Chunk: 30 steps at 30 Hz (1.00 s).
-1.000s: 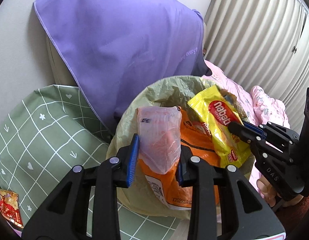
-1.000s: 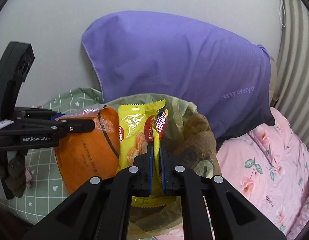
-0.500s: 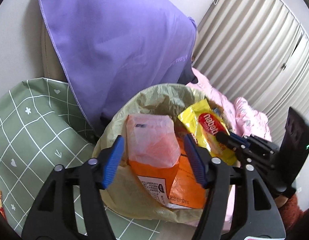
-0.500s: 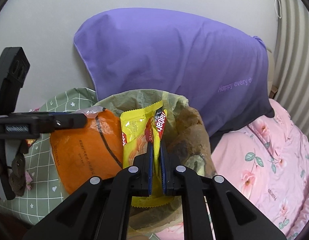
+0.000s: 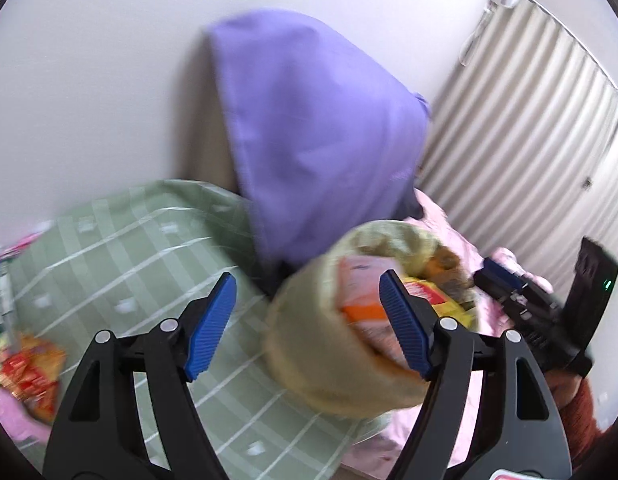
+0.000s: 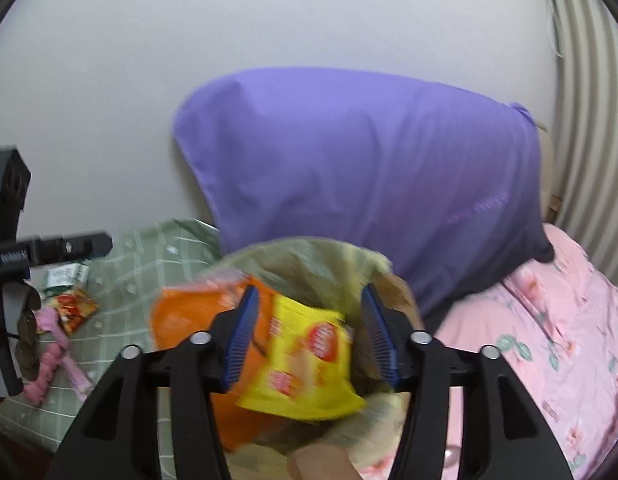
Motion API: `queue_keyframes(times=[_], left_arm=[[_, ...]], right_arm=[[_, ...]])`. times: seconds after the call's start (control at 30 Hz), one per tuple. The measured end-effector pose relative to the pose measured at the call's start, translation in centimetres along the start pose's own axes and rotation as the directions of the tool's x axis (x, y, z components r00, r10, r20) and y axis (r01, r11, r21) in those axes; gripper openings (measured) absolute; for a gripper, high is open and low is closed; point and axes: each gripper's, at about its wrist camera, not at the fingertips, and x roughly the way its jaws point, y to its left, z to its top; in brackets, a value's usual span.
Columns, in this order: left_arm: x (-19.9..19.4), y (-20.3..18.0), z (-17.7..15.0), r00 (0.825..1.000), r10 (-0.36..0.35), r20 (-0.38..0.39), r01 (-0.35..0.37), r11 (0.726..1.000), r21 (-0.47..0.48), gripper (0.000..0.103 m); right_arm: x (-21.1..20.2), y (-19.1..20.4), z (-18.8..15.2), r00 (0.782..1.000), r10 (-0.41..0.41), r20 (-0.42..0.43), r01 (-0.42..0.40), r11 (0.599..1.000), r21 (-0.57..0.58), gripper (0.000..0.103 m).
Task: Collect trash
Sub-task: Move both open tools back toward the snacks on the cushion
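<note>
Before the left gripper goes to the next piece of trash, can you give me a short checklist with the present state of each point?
1. Left gripper open and holding nothing: ok.
2. Right gripper open, yellow wrapper let go: ok.
3. Yellow wrapper fully inside the trash bag: cannot tell; it lies at the bag's mouth and the picture is blurred.
4. Orange packet inside the bag: ok, though it stands high at the opening.
5. More trash to collect: ok; a red snack wrapper lies on the green checked cover.
6. Bag stays upright by itself: cannot tell.
</note>
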Motion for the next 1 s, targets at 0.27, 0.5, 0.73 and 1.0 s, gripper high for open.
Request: queue_keyframes(times=[0.27,0.5,0.73,1.0], left_arm=[[-9.3,9.6,-4.6,0.953,0.296,0.071,-0.281,0.945,-0.168,0.074],[-17.5,16.2,-9.9,0.842,0.528,0.113,-0.456,0.808,-0.373,0.077],[-19.1,19.0,-14.8,0.796,0.605,0.020,-0.544,0.729,-0.415,0.088],[-17.3,20.5,-18.0,0.817,0.571,-0.077,-0.529,0.692,-0.491,0.091]], right_arm=[[1.2,7.1,1.4,0.973,0.228,-0.029,-0.229,0.963,-0.138,0.056],[3.2,13.5,2.2,0.930,0.363,-0.055,-0.365,0.900,-0.237,0.056],[6.5,21.1,-0.7,0.833,0.512,-0.209,-0.553,0.780,-0.293,0.055],[10.0,28.1,-8.1,0.728,0.517,-0.450,-0.675,0.657,-0.338,0.055]])
